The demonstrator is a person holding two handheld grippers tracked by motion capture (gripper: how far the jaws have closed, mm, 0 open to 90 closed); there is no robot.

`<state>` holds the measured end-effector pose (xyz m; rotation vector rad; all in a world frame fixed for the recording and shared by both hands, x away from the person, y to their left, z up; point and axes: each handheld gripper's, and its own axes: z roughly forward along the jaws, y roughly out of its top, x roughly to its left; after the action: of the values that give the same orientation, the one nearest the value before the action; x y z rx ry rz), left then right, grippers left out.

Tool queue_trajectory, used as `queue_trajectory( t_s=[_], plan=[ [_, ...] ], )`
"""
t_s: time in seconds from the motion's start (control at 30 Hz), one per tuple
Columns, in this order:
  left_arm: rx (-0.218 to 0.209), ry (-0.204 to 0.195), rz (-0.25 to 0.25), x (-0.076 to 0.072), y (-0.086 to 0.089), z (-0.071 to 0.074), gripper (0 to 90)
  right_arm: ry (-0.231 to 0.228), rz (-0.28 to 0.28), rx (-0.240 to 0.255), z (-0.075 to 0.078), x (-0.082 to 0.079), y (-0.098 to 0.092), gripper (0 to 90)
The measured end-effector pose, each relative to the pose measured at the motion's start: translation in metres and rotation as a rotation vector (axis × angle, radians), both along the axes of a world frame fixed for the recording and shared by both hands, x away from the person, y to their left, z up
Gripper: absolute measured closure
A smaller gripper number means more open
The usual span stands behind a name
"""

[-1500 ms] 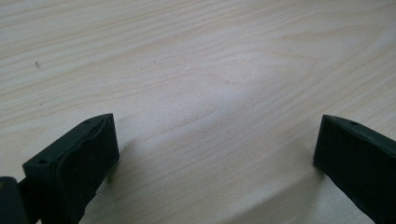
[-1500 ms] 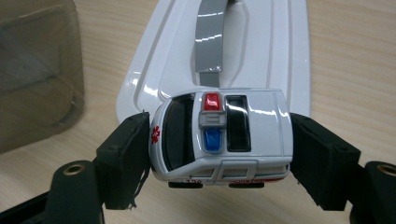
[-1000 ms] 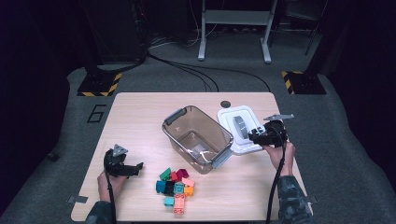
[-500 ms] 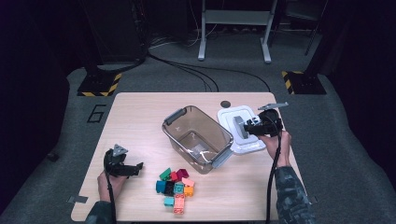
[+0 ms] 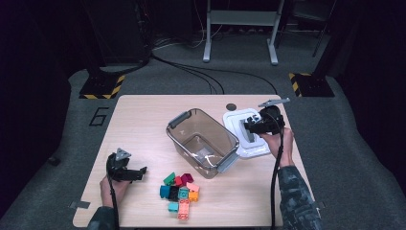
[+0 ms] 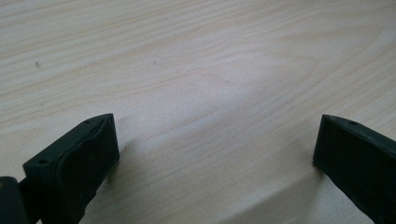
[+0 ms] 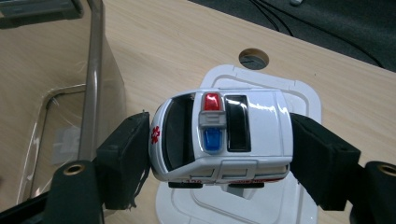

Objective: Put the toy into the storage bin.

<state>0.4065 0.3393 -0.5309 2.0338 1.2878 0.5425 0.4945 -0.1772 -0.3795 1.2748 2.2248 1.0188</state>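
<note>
the toy ambulance (image 7: 219, 135) sits between the right gripper (image 7: 219, 154) jaws, above the lid (image 5: 234, 120). the bin (image 5: 203, 141) stands left of that gripper. the blocks (image 5: 181, 191) lie right of the left gripper (image 5: 139, 172), before the bin.

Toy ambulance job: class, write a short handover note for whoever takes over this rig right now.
Right tongs: shut on the toy ambulance, held above the white lid.
Left tongs: open, nothing between them, low over bare table.
Clear bin: open, mid-table, seemingly holding nothing but a label.
Coloured blocks: loose pile on the table in front of the bin.
Done: ambulance picked up.
Left: probably set it in the bin, then the blocks, then fit the lid.
</note>
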Motion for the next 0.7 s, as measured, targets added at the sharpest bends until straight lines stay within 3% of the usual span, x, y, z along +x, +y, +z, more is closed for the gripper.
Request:
queue_trajectory(
  t_s=[0.37,0.7],
  plan=[
    [0.001,0.000,0.000,0.000,0.000,0.000,0.0,-0.024,0.065,-0.012,0.012,-0.003,0.019,25.3],
    [0.000,0.002,0.004,0.000,0.000,0.000,0.0,-0.016,0.123,0.007,0.019,-0.014,0.044,25.2]
  ],
)
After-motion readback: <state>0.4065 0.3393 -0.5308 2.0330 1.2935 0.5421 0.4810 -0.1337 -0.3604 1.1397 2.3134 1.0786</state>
